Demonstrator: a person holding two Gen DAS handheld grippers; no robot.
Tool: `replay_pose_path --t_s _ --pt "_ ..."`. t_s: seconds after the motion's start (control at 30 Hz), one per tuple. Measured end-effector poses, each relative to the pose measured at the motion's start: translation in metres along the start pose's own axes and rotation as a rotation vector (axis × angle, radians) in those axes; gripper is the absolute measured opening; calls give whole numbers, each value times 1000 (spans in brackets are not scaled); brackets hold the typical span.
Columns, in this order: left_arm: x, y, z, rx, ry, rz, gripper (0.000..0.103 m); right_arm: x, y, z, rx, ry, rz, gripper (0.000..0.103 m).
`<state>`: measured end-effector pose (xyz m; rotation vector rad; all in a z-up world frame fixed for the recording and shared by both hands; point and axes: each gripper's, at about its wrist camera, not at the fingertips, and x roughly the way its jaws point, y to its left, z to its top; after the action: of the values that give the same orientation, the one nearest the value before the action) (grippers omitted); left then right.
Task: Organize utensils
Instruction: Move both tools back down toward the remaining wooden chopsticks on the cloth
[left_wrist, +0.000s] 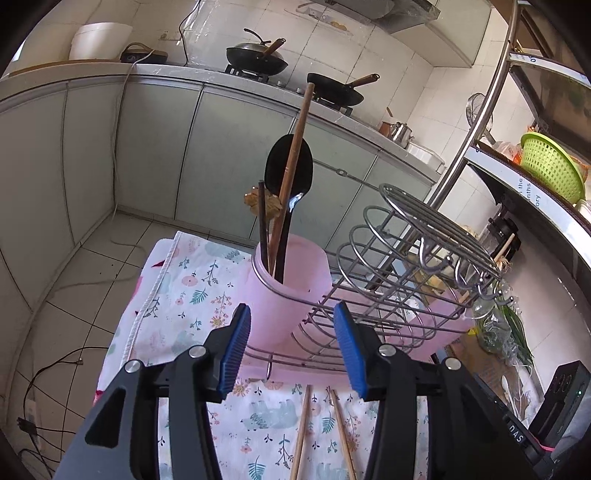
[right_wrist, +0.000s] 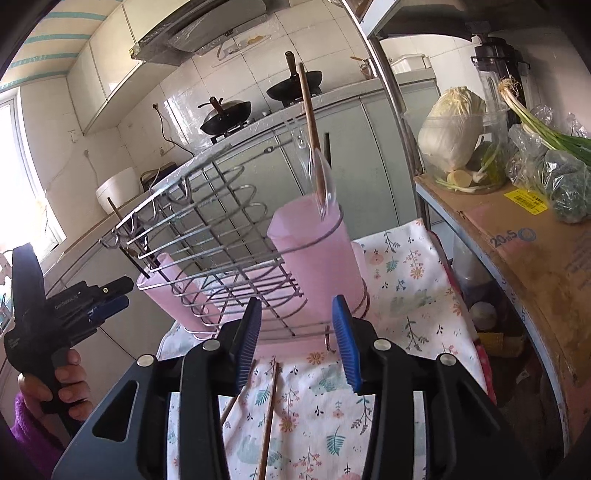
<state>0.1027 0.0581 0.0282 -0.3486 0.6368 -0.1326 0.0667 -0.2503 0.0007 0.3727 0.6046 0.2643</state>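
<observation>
Two wooden chopsticks (left_wrist: 304, 428) lie loose on the floral cloth (left_wrist: 192, 295) that covers the table, side by side with a gap between them, in front of a wire utensil rack (left_wrist: 399, 266). The rack carries two pink cups. The nearer pink cup (left_wrist: 291, 295) holds a black spoon (left_wrist: 289, 166), a long wooden handle (left_wrist: 297, 147) and a dark stick (left_wrist: 262, 221), all standing upright and leaning slightly. The left wrist view shows the black spoon's bowl and a small brown ornament behind the utensils; the right wrist view shows instead a clear spoon (right_wrist: 321, 184) in the same cup, and the second pink cup (right_wrist: 173, 291) at the rack's far end with a thin dark stick in it. Only the right wrist view shows the left gripper (right_wrist: 110, 295) from the side, held by a hand (right_wrist: 62, 384) in a purple sleeve, to the left of the rack and apart from it. The left gripper's jaws stand wide apart with nothing between them, just in front of the rack. The right gripper (right_wrist: 297, 343) has its jaws moderately apart and empty, above the loose chopsticks and touching neither. A cabbage (right_wrist: 454, 125) and green onions rest on the shelf at right.
</observation>
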Motion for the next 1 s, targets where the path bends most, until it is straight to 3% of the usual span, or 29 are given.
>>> replay_pose_path --t_s 0.43,1.0 --pt "-7 -14 -33 92 106 6 46 11 -11 -29 95 157 -3 41" --pt "-18 -31 -61 177 190 -34 46 10 9 -54 34 335 -7 41"
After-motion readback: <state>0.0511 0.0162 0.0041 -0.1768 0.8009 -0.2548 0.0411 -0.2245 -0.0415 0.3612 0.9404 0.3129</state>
